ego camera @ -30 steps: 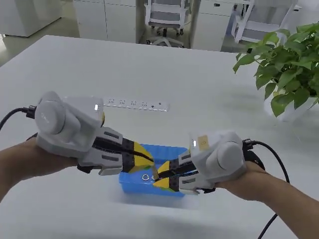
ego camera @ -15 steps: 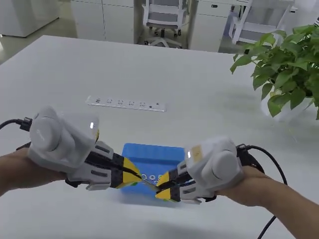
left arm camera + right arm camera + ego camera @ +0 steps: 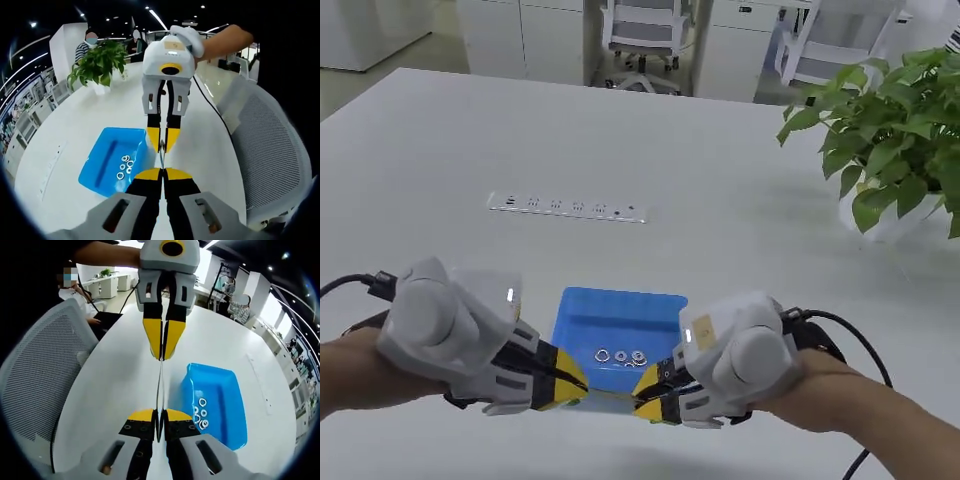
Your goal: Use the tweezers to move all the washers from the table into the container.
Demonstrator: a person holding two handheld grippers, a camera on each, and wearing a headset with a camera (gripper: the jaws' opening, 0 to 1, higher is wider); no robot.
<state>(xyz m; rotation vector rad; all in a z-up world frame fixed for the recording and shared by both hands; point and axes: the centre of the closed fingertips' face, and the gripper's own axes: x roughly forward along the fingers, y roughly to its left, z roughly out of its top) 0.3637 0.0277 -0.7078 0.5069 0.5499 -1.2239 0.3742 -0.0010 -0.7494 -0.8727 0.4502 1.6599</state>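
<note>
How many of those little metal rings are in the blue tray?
5, it seems: the rings lie clustered on the floor of the tray, toward one end. They overlap, so one may be hidden.

The left claw (image 3: 582,383) and the right claw (image 3: 638,392) are each built into a rounded, light-grey plastic shell. The jaws are made of black segments and are capped with yellow tips. Small round screw holes are seen in the black jaw blocks, and slotted grey plates are fitted behind them. A small white light (image 3: 509,295) is lit on each shell, and a yellowish label (image 3: 701,333) is stuck on the right one. A black cable (image 3: 345,284) is led from the rear of each unit.
</note>
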